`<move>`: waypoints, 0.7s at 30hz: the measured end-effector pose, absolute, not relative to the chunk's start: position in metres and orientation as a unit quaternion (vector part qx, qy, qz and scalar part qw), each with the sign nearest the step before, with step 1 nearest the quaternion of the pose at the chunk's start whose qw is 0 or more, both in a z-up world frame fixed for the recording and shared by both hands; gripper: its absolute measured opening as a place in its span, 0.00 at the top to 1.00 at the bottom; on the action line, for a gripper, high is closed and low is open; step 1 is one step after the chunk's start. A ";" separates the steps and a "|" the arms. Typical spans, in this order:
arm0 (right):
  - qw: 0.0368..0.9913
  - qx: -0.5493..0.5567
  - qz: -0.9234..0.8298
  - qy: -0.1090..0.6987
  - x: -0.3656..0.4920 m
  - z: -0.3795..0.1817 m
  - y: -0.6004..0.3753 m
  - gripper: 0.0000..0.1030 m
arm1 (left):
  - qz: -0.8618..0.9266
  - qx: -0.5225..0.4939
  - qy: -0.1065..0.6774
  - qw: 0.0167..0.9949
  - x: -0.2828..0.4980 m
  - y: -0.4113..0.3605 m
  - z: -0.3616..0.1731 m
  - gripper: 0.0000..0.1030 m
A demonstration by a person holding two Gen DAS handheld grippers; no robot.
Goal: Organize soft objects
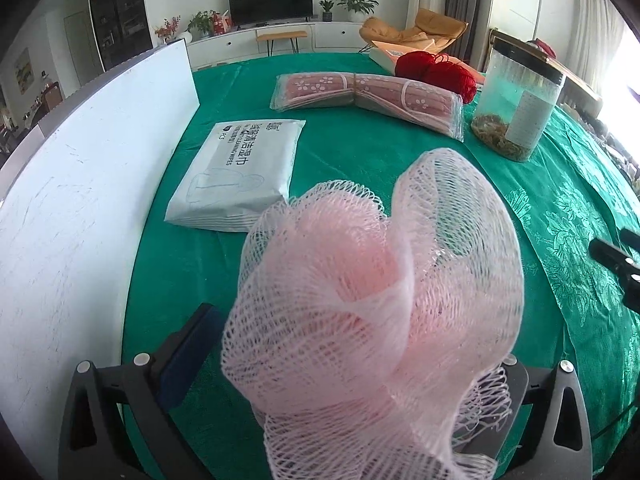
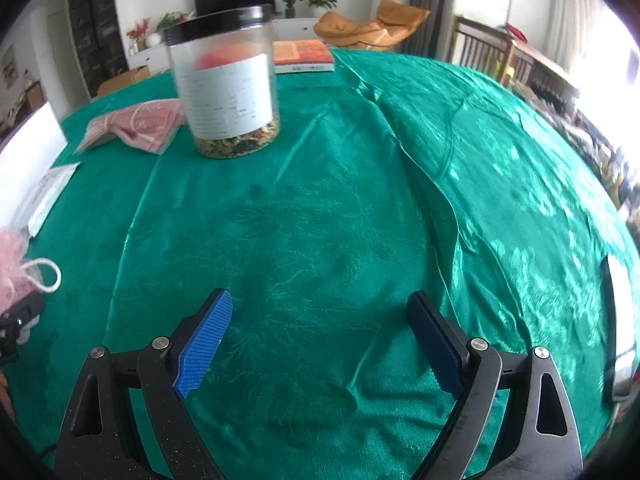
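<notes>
A pink mesh bath puff (image 1: 372,292) fills the left wrist view and rests on the green tablecloth (image 1: 352,152). My left gripper (image 1: 360,332) stands wide open around it. The left pad (image 1: 200,340) is just clear of the mesh, and the right finger is hidden behind it. Further off lie a white pack of cleaning wipes (image 1: 240,172), a pink floral packet (image 1: 368,96) and red yarn (image 1: 436,68). My right gripper (image 2: 320,304) is open over bare cloth with nothing between its blue pads. At the right view's left edge I see the puff (image 2: 12,256) with its cord loop.
A clear jar with a black lid (image 2: 228,88) and dried contents stands mid-table. A white board (image 1: 80,200) stands upright along the left side. A book (image 2: 304,56) lies at the far edge. A fold in the cloth (image 2: 420,168) runs down the right.
</notes>
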State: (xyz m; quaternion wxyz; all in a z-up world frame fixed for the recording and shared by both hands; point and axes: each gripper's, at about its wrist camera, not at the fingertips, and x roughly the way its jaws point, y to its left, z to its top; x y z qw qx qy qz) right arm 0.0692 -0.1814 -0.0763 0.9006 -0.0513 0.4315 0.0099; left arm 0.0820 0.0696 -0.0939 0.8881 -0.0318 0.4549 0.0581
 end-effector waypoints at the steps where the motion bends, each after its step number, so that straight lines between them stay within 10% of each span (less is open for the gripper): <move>1: 0.907 -0.077 0.032 0.413 0.066 -0.067 -0.168 0.13 | 0.058 -0.032 0.455 0.888 0.082 0.070 -0.094 0.00; 7: 0.911 -0.223 0.181 0.295 0.092 0.005 -0.049 0.12 | 0.059 -0.032 0.455 0.888 0.082 0.069 -0.093 0.00; 17: 0.805 -0.340 0.204 0.441 0.257 -0.080 0.057 0.15 | 0.059 -0.033 0.455 0.888 0.083 0.069 -0.093 0.00; 19: 0.811 -0.298 0.224 0.451 0.266 -0.077 0.055 0.25 | 0.059 -0.033 0.455 0.888 0.083 0.069 -0.093 0.00; 20: 0.808 -0.289 0.221 0.463 0.268 -0.076 0.053 0.54 | 0.059 -0.034 0.455 0.888 0.084 0.069 -0.094 0.00; 21: 0.809 -0.279 0.221 0.468 0.267 -0.074 0.051 0.56 | 0.059 -0.034 0.455 0.888 0.084 0.068 -0.094 0.00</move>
